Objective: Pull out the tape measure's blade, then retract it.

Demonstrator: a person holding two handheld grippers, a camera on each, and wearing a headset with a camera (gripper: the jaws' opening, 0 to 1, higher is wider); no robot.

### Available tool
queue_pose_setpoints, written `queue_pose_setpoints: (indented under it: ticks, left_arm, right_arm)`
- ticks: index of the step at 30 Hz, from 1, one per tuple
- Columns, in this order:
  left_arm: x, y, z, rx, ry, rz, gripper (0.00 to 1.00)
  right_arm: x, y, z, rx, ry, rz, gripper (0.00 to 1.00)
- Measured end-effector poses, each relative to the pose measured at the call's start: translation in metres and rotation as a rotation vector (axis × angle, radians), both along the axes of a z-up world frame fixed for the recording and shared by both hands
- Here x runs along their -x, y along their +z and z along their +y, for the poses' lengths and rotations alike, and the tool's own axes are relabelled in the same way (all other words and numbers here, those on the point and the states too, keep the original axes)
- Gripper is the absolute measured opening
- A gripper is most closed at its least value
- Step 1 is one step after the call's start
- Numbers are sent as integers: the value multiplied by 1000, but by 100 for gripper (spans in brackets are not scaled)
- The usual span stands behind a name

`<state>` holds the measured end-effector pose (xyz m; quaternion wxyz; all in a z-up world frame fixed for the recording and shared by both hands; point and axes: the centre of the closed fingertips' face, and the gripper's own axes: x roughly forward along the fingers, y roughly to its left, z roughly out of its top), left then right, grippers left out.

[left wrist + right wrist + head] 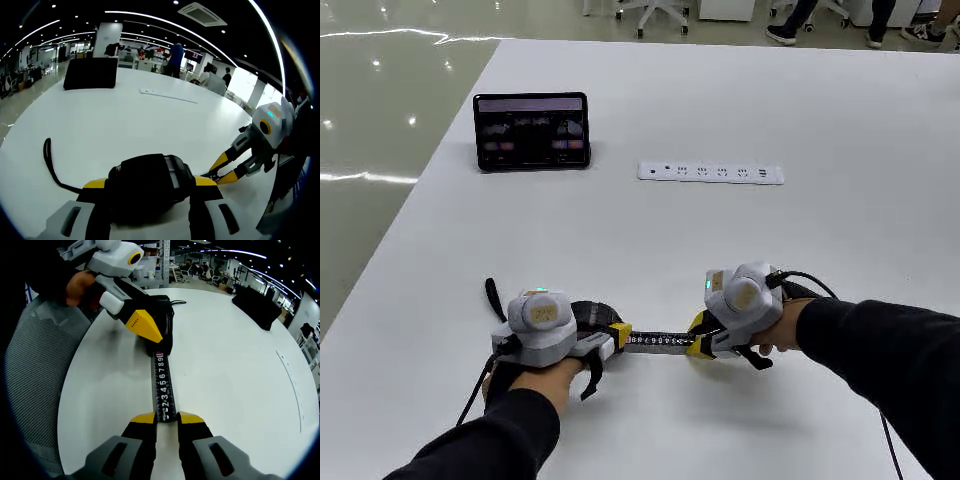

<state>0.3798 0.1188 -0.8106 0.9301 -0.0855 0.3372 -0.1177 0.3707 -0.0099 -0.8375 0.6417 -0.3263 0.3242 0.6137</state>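
Black plastic first: the tape measure's case [165, 337] lay on the white table [720, 230], lower left of centre in the head view, clenched between the jaws of the left gripper [150, 184], one yellow tip on each flank. From its mouth a short run of blade [161, 385] stretched rightward, flat and close over the tabletop. Its free end was nipped edgewise between the jaws of the right gripper [167, 417], which were closed on it.

Step in hand, by my reading: the pull-out, early on, with only a little blade showing and the retraction not yet due. The next move would call for the right gripper to draw away in line with the blade while the left pins the case; a skewed pull could twist or kink the strip.

Pose: both forearms in dark sleeves [880, 340] entered from the bottom and lower right, hands low near the table, grippers nose to nose — near each other, not touching.
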Motion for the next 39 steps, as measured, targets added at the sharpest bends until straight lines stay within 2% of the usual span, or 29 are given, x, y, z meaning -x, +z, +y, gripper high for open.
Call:
queue_pose_setpoints:
  ticks: [10,39]
  left_arm:
    - [0,0,0,1,-17,5,59]
    - [-1,0,-1,15,-12,9,59]
  right_arm:
    - [2,0,19,-39,-4,5,11]
    - [3,-1,48,-81,-12,16,11]
